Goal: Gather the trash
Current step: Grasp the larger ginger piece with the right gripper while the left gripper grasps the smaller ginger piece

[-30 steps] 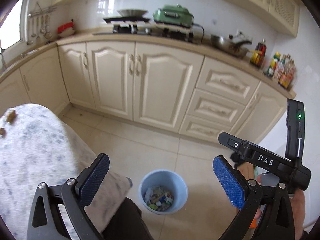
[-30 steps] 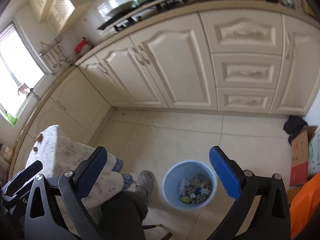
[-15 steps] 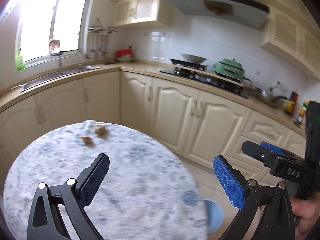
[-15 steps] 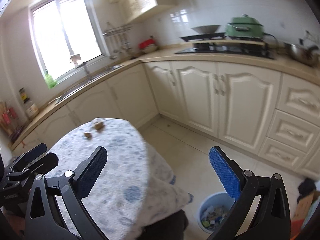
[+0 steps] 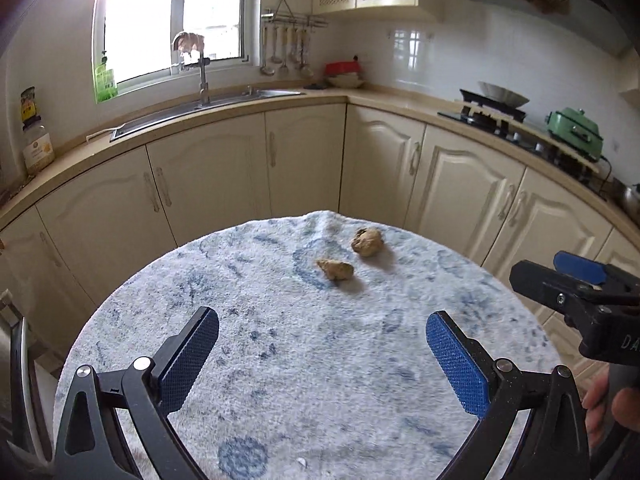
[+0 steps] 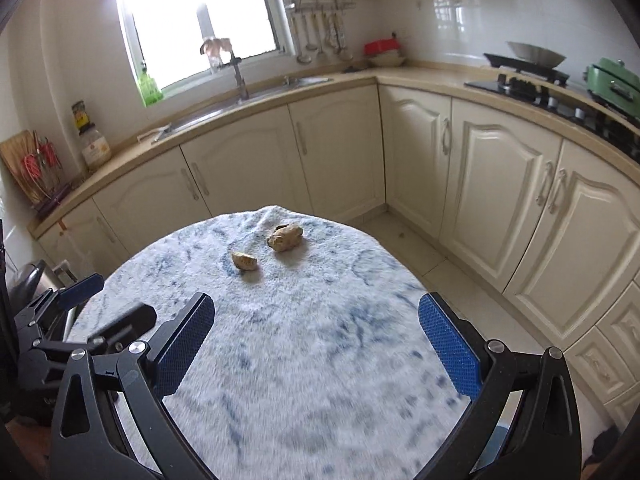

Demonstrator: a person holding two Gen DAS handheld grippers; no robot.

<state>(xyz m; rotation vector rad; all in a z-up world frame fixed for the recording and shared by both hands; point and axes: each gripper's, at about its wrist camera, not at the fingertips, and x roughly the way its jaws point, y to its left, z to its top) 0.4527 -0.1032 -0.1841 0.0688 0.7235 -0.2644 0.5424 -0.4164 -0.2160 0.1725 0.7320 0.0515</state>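
Two brown scraps of trash, a near lump (image 5: 336, 269) and a rounder far lump (image 5: 367, 241), sit just apart on the far half of the blue-and-white fuzzy cloth (image 5: 304, 360) (round tabletop). Left gripper (image 5: 322, 356) and right gripper (image 6: 316, 344) hover over the cloth's near side, jaws spread wide, both empty

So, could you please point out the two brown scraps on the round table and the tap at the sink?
nearer brown scrap (image 5: 336, 269), left wrist view, middle of the lump
farther brown scrap (image 5: 367, 241), left wrist view, centre of its top
tap (image 6: 239, 76), right wrist view, upright stem
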